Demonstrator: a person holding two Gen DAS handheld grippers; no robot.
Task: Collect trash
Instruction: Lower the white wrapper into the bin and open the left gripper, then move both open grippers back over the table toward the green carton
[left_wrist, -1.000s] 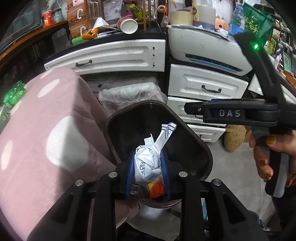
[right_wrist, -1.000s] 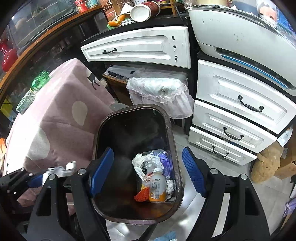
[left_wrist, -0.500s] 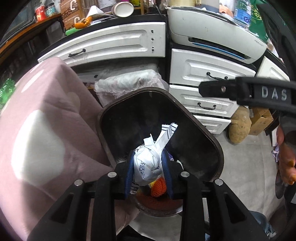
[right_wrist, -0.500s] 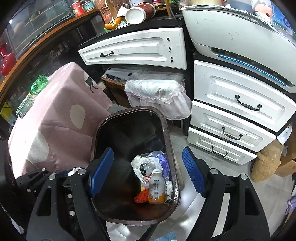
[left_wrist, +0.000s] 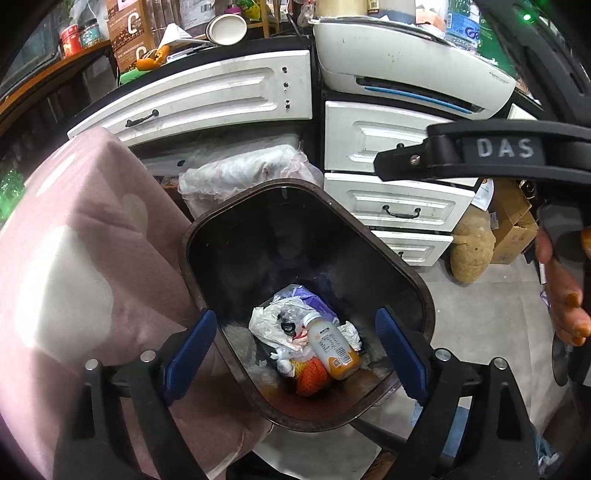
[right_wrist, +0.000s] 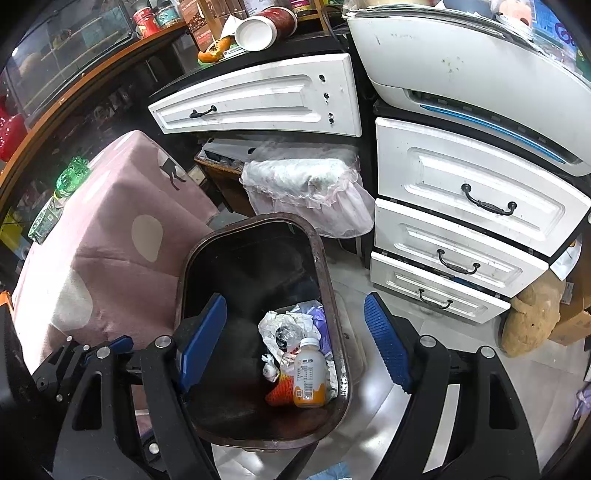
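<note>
A dark brown trash bin (left_wrist: 413, 280) stands on the floor below both grippers; it also shows in the right wrist view (right_wrist: 334, 295). In it lie crumpled white wrappers (left_wrist: 273, 325), a small juice bottle (left_wrist: 334, 349) and an orange net (left_wrist: 312, 376). My left gripper (left_wrist: 295, 347) is open and empty above the bin's mouth. My right gripper (right_wrist: 295, 343) is open and empty over the bin too; its body shows in the left wrist view (left_wrist: 480, 151). The bottle (right_wrist: 308, 373) and wrappers (right_wrist: 286, 328) show in the right wrist view.
A pink polka-dot covered stool (left_wrist: 74, 258) touches the bin's left side. White drawers (right_wrist: 461, 206) and a lace-covered box (right_wrist: 306, 188) stand behind. A brown stuffed toy (right_wrist: 532, 317) and cardboard box (left_wrist: 513, 225) sit on the floor at right.
My left gripper has opened and let go of the white crumpled wrapper, which has dropped into the bin. The right gripper has stayed open above the bin.
</note>
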